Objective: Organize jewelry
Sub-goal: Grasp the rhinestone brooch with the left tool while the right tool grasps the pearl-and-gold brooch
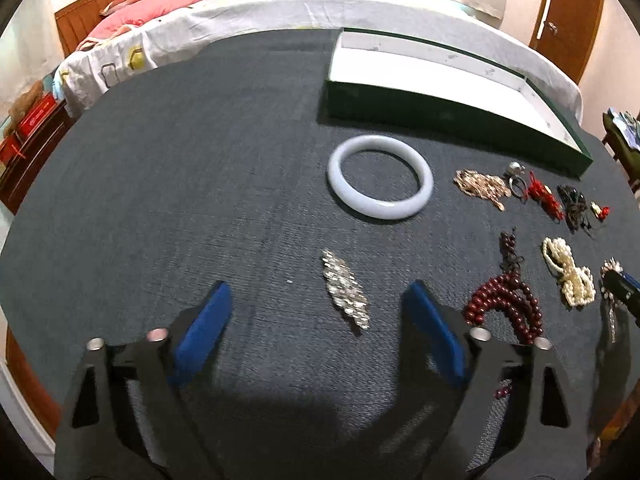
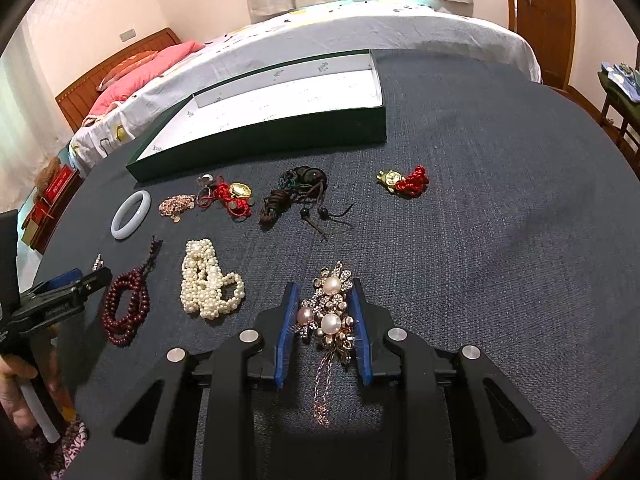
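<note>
The right tool [image 2: 323,320] is clamped narrow on the pearl brooch [image 2: 330,310], lying on the counter [image 2: 480,240]. The left tool [image 1: 320,312] stands wide around the silver brooch [image 1: 346,290], not touching. Next, probably, lift toward the green box [image 2: 280,132] at eleven o'clock.

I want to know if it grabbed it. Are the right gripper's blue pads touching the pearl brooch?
Touching. In the right wrist view the right gripper has closed around the pearl brooch; both blue pads press against its sides, no gap showing.
</note>
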### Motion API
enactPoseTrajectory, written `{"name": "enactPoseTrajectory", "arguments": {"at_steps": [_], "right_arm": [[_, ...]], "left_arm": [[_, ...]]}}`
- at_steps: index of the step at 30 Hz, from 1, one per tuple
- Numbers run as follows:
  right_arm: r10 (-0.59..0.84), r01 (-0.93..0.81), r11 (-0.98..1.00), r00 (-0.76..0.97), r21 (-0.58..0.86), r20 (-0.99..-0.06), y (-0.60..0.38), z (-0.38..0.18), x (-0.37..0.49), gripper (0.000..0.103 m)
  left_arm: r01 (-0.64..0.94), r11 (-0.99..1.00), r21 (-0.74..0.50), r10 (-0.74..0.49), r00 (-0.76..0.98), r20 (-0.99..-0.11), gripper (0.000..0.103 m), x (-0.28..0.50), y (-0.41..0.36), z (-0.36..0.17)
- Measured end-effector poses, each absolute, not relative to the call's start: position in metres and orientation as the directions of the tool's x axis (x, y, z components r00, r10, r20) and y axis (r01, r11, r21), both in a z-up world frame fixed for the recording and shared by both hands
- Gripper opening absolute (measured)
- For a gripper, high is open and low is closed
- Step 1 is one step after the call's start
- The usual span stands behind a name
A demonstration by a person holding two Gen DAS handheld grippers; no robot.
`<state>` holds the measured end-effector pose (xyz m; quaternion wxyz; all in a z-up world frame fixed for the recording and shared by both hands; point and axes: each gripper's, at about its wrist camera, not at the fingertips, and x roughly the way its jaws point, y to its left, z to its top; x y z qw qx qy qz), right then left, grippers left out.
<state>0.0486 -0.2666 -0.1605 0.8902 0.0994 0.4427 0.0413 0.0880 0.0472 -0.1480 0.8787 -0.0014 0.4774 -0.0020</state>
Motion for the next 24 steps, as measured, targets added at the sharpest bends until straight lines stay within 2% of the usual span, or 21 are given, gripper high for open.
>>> {"name": "enactPoseTrajectory", "arguments": {"at_steps": [1, 3, 6, 10, 11, 14, 24], "right_arm": [[0.163, 0.014, 0.976, 0.605, 0.215, -0.780, -0.267, -0.161, 0.049, 0.027], [0.166, 0.015, 0.976, 0.605, 0.219, -0.779, -0.267, -0.161, 0.049, 0.027], [0.169, 0.015, 0.974, 0.605, 0.224, -0.778, -0.268, -0.161, 0.049, 0.027], [0.174, 0.016, 0.973, 0.605, 0.230, -0.777, -0.268, -0.161, 0.049, 0.027], [0.174, 0.016, 0.973, 0.605, 0.230, -0.777, -0.268, -0.161, 0.049, 0.027], [0.174, 0.016, 0.973, 0.605, 0.231, -0.777, -0.268, -0.161, 0.049, 0.027], [0.185, 0.015, 0.970, 0.607, 0.244, -0.773, -0.269, -0.160, 0.048, 0.027]], "left_arm": [[0.001, 1.000, -0.010, -0.009, 0.547, -0.837, 0.075, 0.089, 0.049, -0.146], [0.009, 0.999, -0.039, -0.038, 0.553, -0.833, 0.063, 0.089, 0.054, -0.144], [0.022, 0.999, -0.041, -0.046, 0.552, -0.833, 0.053, 0.089, 0.054, -0.143], [0.035, 0.999, -0.004, -0.023, 0.547, -0.837, 0.049, 0.086, 0.048, -0.143], [0.040, 0.999, -0.006, -0.026, 0.546, -0.837, 0.044, 0.085, 0.047, -0.143], [0.082, 0.996, -0.040, -0.078, 0.545, -0.835, 0.019, 0.084, 0.045, -0.141], [0.137, 0.990, -0.019, -0.091, 0.548, -0.832, 0.016, 0.079, 0.035, -0.142]]}}
